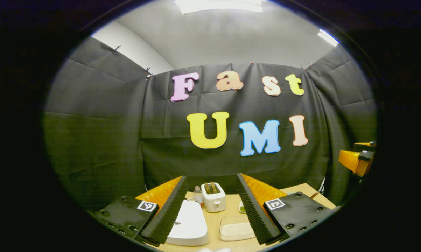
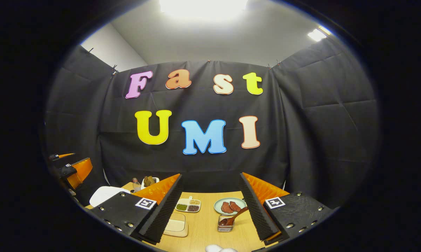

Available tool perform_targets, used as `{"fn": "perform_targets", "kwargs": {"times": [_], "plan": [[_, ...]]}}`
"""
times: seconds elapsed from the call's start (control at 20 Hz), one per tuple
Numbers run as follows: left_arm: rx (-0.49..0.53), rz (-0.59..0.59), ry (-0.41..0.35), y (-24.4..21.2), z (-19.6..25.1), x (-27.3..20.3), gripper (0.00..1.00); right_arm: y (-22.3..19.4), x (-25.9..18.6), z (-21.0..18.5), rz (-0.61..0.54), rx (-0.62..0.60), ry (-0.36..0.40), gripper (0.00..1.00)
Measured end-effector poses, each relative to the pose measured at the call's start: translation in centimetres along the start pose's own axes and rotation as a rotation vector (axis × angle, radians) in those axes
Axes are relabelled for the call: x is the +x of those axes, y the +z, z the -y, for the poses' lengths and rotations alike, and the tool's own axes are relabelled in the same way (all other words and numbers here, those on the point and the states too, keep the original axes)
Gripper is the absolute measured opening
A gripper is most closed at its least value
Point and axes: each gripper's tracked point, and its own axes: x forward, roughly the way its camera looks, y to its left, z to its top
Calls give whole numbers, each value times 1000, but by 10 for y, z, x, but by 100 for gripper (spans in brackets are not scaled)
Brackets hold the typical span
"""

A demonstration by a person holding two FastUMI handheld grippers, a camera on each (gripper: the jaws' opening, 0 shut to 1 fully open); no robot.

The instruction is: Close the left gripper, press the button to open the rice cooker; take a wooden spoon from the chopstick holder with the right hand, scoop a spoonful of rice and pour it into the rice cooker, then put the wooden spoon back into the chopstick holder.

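The white rice cooker (image 1: 187, 224) lies with its lid down, low between the fingers of my left gripper (image 1: 211, 176), which is open and empty. In the right gripper view the cooker (image 2: 105, 194) sits at the far left. My right gripper (image 2: 210, 175) is also open and empty above the table. Ahead of it a dark wooden spoon (image 2: 235, 215) leans in a small clear holder (image 2: 225, 225). A shallow white tray with pale contents (image 2: 177, 224) (image 1: 236, 227) rests right of the cooker.
A white toaster (image 1: 213, 197) and a small bottle (image 1: 197, 194) stand behind the cooker. A divided dish of grains (image 2: 188, 205) and a plate of red pieces (image 2: 230, 206) lie on the wooden table (image 2: 203, 231). The other gripper (image 1: 357, 157) (image 2: 70, 168) hovers at each view's edge.
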Motion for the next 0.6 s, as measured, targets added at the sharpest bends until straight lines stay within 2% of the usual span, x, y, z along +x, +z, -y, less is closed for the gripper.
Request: {"fn": "perform_targets", "kwargs": {"times": [0.05,0.15,0.25,0.3,0.45,0.6], "plan": [[2,-7,-3,-1,-1,2,97,-1,1,1,-4,-3,-2,97],[3,-30,-6,-8,-1,10,62,-1,1,1,-9,0,-7,97],[-9,-57,32,-16,-11,14,27,3,2,2,-2,-4,-15,97],[-18,-74,9,-22,-9,15,10,2,2,1,-2,-8,-16,97],[-16,-97,24,-33,-22,29,7,0,5,-2,-9,-18,-22,97],[-60,-188,57,-75,-47,46,8,-6,5,-10,-26,-37,-22,97]]}}
